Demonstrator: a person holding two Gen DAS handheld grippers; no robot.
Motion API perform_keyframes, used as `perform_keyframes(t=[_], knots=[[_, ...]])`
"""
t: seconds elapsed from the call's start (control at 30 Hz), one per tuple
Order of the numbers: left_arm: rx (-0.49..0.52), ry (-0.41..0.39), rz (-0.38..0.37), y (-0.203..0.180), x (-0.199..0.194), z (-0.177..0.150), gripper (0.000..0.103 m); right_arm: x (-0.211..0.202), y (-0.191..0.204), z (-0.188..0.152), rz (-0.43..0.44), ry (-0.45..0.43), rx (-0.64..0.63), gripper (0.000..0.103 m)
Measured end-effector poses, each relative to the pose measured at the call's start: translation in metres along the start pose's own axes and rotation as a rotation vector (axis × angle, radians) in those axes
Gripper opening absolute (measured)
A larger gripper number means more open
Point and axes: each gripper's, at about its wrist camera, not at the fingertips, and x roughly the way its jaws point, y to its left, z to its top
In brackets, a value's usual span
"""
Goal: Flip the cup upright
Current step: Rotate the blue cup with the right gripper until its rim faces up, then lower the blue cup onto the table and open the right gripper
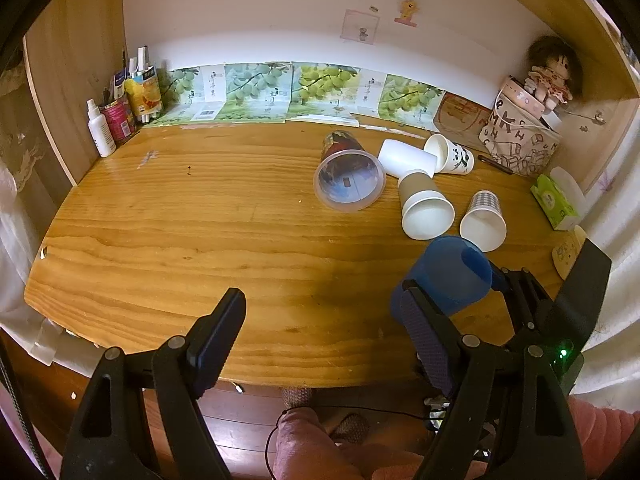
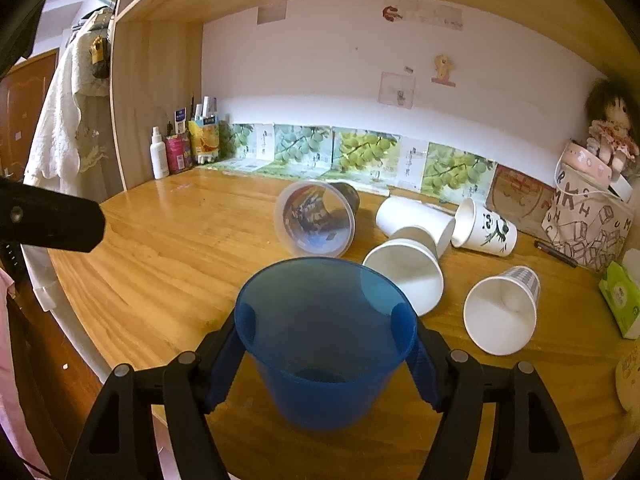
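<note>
My right gripper (image 2: 324, 344) is shut on a blue plastic cup (image 2: 324, 340), one finger on each side of it, with the mouth turned up and away from me, just above the wooden table (image 2: 160, 264). The same blue cup (image 1: 448, 276) shows in the left wrist view, tilted, behind my left gripper's right finger. My left gripper (image 1: 324, 328) is open and empty over the table's front edge. Several other cups lie on their sides: a clear printed cup (image 2: 316, 220), a white cup (image 2: 408, 276), a patterned paper cup (image 2: 500, 308) and a panda cup (image 2: 486, 228).
A tote bag (image 2: 592, 224) with a doll (image 2: 612, 124) stands at the back right, a green tissue pack (image 2: 620, 296) at the right edge. Bottles and cans (image 2: 176, 152) stand at the back left by the shelf wall. A pen (image 2: 554, 254) lies near the bag.
</note>
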Motion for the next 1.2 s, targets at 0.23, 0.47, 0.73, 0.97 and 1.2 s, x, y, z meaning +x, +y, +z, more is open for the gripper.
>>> perform_keyframes(t=[0.23, 0.47, 0.73, 0.97, 1.2], knots=[[-0.006, -0.003, 0.005, -0.001, -0.003, -0.004, 0.083, 0.000, 0.004, -0.002, 0.009, 0.030, -0.014, 0.081], [-0.021, 0.000, 0.008, -0.002, -0.007, -0.010, 0.083, 0.003, 0.004, -0.010, 0.007, 0.106, -0.029, 0.081], [-0.021, 0.024, -0.001, -0.010, -0.006, -0.019, 0.083, -0.002, -0.009, -0.030, -0.011, 0.194, 0.002, 0.081], [-0.022, 0.041, 0.002, -0.018, -0.007, -0.025, 0.083, -0.023, -0.039, -0.029, -0.019, 0.256, 0.124, 0.082], [0.000, 0.052, 0.031, -0.028, -0.009, -0.027, 0.083, -0.059, -0.072, -0.012, -0.081, 0.328, 0.248, 0.082]])
